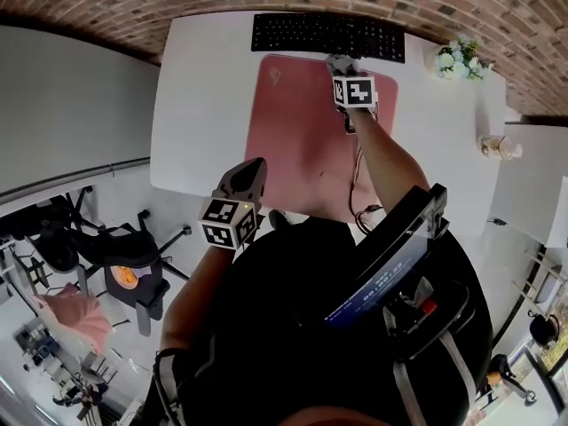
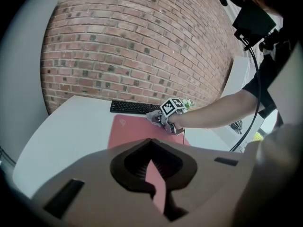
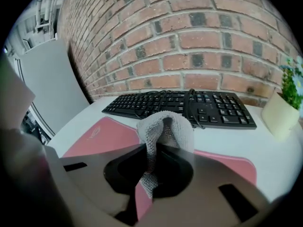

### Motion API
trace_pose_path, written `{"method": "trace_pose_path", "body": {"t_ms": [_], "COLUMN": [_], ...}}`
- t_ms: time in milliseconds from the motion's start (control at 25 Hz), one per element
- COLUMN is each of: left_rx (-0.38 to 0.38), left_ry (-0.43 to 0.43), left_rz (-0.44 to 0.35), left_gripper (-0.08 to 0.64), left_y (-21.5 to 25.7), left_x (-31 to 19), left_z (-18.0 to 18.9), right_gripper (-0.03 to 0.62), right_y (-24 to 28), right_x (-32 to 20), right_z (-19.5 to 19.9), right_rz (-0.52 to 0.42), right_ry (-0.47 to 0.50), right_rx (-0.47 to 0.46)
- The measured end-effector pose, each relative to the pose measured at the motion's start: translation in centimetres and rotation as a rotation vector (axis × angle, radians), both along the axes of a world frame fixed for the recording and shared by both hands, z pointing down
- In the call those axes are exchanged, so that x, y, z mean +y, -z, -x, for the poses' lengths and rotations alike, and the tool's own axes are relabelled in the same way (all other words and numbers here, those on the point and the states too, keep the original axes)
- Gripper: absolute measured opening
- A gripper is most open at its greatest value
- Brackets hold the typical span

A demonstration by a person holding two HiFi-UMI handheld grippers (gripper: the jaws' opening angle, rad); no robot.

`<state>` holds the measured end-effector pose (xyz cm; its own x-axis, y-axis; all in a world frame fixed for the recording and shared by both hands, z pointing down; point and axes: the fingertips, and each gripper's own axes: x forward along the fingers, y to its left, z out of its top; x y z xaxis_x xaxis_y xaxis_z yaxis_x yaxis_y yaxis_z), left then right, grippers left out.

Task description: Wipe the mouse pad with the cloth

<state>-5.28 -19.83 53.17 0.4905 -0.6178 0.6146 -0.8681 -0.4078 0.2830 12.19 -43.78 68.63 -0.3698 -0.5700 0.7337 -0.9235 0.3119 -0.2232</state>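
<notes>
Nearest, the left gripper [image 1: 251, 176] hovers by the tabletop [image 1: 191, 105] edge, while the right gripper [image 1: 344, 67] sits over the far corner of the pink mouse pad [image 1: 297, 140]. Left gripper view: jaws nearly together, empty. Right gripper view: jaws pinch the grey cloth [image 3: 163, 126] (soft, limp, light, probably best held by a fold).

No text reads clearly; the mouse pad [image 1: 306, 145] bears only a faint logo [image 1: 278, 74]

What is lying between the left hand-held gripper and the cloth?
Only bare pink mouse pad; the head view shows it between the left hand-held gripper and the cloth.
</notes>
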Motion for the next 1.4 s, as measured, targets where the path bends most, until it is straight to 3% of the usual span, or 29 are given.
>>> {"method": "trace_pose_path", "body": {"t_ms": [680, 1040, 1200, 1400], "left_rx": [0.02, 0.026, 0.05, 0.08], "left_ry": [-0.085, -0.102, -0.084, -0.047], "left_rz": [0.004, -0.01, -0.042, -0.125], "left_gripper": [0.005, 0.005, 0.005, 0.005], "left_y": [-0.6, -0.3, 0.4, 2.8], "left_x": [0.4, 1.2, 1.9, 2.9], "left_z": [-3.3, -3.1, -2.2, 0.2], "right_gripper": [0.03, 0.029, 0.031, 0.029], "right_y": [-0.4, -0.2, 3.1, 11.1], "right_x": [2.8, 4.4, 5.8, 9.4], "right_z": [-12.0, -15.9, -14.5, -12.0], "right_rz": [0.005, 0.024, -0.066, -0.247], "right_ry": [-0.161, -0.225, -0.226, -0.233], "right_rx": [0.061, 0.128, 0.081, 0.004]}}
